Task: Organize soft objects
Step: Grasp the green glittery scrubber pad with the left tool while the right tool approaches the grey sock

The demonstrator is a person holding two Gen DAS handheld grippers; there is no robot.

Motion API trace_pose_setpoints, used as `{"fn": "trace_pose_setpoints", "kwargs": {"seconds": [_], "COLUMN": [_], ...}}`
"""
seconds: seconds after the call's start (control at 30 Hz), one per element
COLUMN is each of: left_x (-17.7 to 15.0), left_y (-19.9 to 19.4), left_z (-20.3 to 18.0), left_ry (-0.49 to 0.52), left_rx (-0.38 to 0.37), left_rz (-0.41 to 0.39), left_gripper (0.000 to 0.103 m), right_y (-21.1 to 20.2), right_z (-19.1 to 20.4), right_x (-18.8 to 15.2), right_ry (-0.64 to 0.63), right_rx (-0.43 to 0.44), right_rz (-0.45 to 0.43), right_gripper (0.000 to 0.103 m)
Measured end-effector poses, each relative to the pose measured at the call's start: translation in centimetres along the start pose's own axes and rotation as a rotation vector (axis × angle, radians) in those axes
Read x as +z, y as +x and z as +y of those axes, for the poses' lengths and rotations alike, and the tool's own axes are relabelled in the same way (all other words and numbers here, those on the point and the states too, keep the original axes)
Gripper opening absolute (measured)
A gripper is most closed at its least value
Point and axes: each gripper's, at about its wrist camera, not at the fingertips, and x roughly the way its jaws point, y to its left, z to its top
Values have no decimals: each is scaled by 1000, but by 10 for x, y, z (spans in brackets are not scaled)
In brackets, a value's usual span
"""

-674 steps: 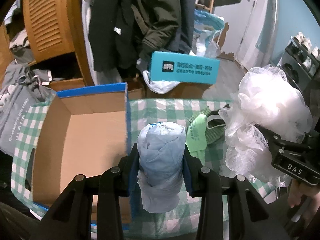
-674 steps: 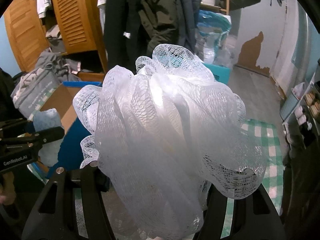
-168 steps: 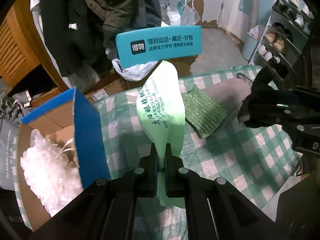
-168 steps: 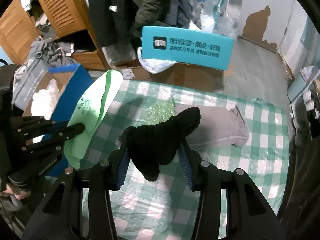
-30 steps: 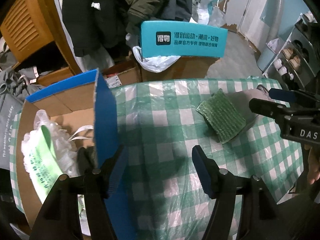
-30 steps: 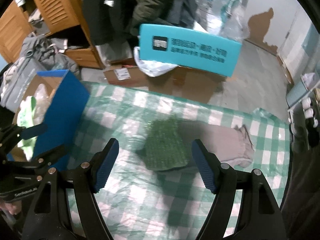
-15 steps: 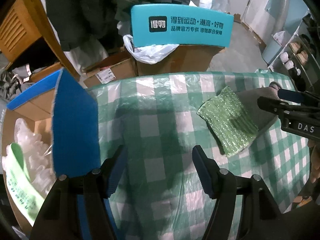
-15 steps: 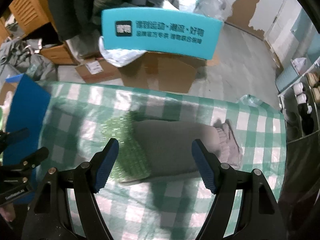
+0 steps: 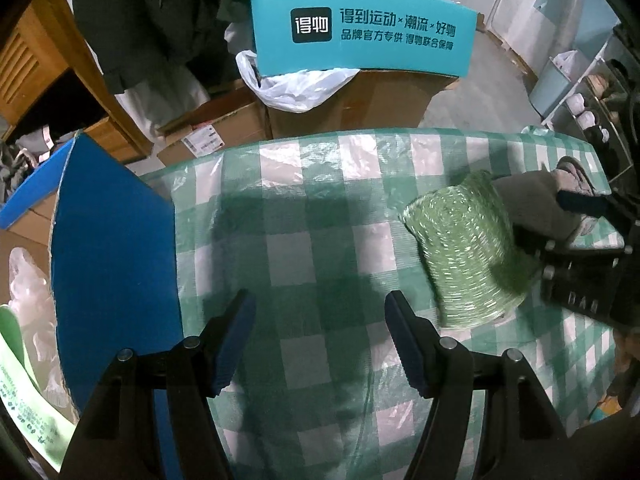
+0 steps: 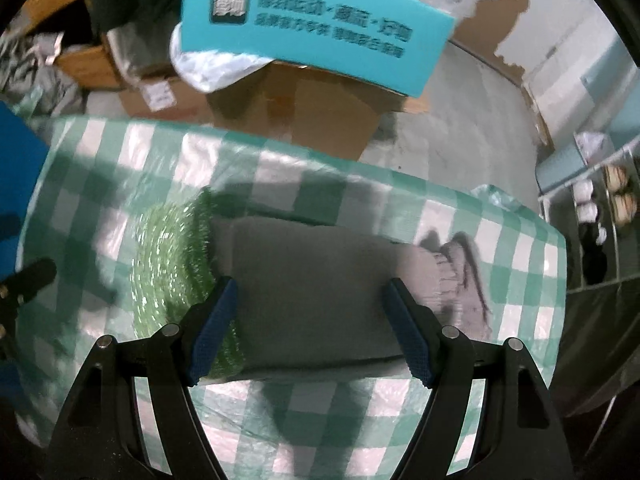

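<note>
Right wrist, tongs [image 10: 310, 326] now over grey cloth [image 10: 316, 284]

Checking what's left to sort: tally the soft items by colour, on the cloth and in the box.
Green: 2, the scrubbing pad on the checked tablecloth and the printed pouch in the cardboard box.
Grey: 1, the folded cloth between the open right gripper fingers.
White: 1, the mesh bath pouf in the box.
Total: 4.

Grey floor [image 9: 480, 92], wooden louvred cabinet [image 9: 24, 68], shoe rack [image 10: 600, 216]
</note>
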Motion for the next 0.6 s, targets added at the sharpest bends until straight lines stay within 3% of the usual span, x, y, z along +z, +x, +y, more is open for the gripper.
{"fn": "trace_pose_setpoints", "kwargs": {"seconds": [0.23,0.6], "left_x": [-5,-26], "left_y": [4,-2], "left_z": [2,-5], "left_ry": [9,49], "left_rx": [3,-8], "left_rz": [13,48], "left_gripper": [71,72], "right_y": [12,10], "right_z": [22,41], "right_x": [-9,-43], "right_ry": [-61,15], "right_rx": [49,202], "right_rz": [86,177], "right_gripper": [81,83]}}
